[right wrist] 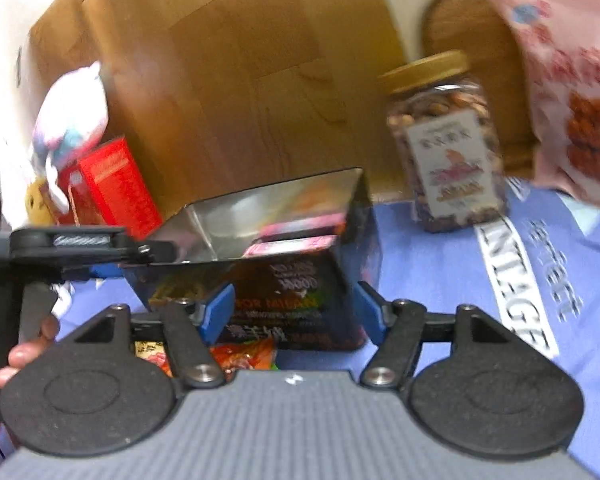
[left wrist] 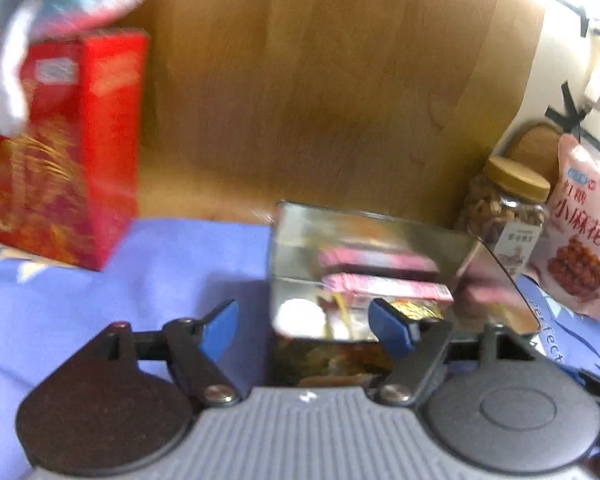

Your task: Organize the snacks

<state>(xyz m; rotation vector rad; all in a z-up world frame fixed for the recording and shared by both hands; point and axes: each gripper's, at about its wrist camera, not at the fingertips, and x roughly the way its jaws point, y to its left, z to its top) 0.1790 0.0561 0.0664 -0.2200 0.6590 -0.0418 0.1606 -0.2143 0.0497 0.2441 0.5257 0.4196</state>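
Filling the tin (left wrist: 380, 264): both claws, left gripper (left wrist: 306, 328) and right gripper (right wrist: 292, 310), are hanging released just before it; next, picking the loose packet (right wrist: 244, 356) lying below the right one.

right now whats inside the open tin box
Inside the tin box: a pink snack packet, a white round item and a gold wrapper. Anything beneath them is hidden.
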